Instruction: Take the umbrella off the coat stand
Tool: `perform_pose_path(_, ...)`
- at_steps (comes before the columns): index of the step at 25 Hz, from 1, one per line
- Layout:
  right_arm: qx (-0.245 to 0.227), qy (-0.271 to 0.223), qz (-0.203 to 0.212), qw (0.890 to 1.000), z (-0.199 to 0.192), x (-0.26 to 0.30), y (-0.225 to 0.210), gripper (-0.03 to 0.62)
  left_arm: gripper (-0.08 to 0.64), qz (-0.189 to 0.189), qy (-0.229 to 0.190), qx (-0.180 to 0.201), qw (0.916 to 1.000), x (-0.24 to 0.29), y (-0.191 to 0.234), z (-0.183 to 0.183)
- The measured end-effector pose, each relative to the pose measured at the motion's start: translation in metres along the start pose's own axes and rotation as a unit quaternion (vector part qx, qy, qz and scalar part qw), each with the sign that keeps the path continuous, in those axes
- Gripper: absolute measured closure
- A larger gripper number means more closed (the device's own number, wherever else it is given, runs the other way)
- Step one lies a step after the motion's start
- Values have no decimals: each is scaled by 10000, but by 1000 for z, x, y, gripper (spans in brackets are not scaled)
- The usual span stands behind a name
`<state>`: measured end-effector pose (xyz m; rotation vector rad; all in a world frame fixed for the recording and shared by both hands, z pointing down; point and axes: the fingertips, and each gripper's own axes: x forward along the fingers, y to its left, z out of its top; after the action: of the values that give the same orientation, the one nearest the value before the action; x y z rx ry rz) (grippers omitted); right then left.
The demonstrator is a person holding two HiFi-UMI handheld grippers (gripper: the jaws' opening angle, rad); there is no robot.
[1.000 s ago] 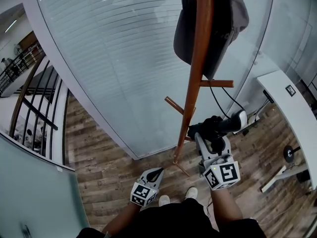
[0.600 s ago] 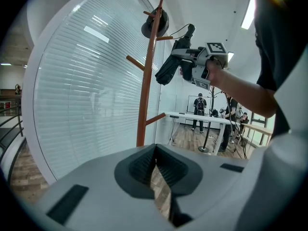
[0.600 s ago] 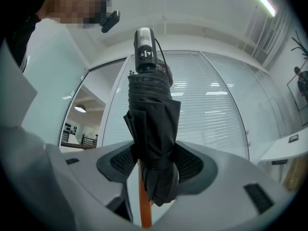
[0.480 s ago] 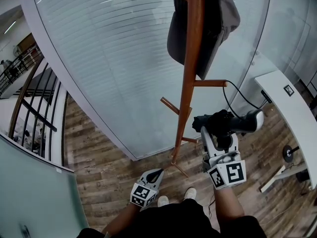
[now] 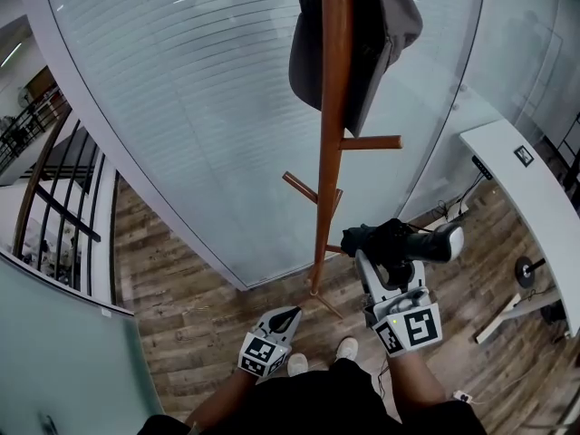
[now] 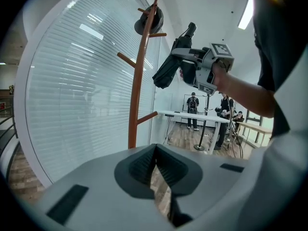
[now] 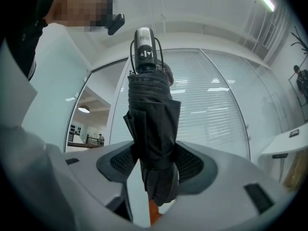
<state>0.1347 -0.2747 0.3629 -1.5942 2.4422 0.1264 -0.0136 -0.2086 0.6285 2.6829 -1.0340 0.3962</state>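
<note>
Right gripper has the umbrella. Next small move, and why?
Likely pull the right gripper back toward the body, away from the coat stand. Its jaws are clamped on the folded umbrella, which the left gripper view shows clear of the stand, yet in the head view its tip sits close to a low peg. The left gripper is shut and empty.

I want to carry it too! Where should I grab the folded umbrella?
Grab the umbrella round its fat folded middle, coming from the side, as the right gripper does: the cloth bundle squashes snugly in the jaws. The handle is short and hard, so probably slippier.
</note>
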Motion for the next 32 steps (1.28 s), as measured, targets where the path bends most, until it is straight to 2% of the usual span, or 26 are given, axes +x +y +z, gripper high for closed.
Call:
perform_pose_path(5, -60, 274, 151, 9995, -25, -12, 14, 350, 546, -78, 3, 46, 10000, 2, -6, 2)
perform_pose_path(16, 92, 867, 53, 9962, -77, -38, 26, 351, 546, -68, -232, 30, 9997, -3, -3, 20)
perform_pose_path(26, 43, 1746, -96, 9846, -119, -60, 27, 353, 546, 53, -289, -22, 9996, -5, 7, 24)
perform_pose_path(32, 66, 1872, -53, 9823, -134, -71, 28, 353, 546, 85, -364, -167, 9992, -6, 12, 27)
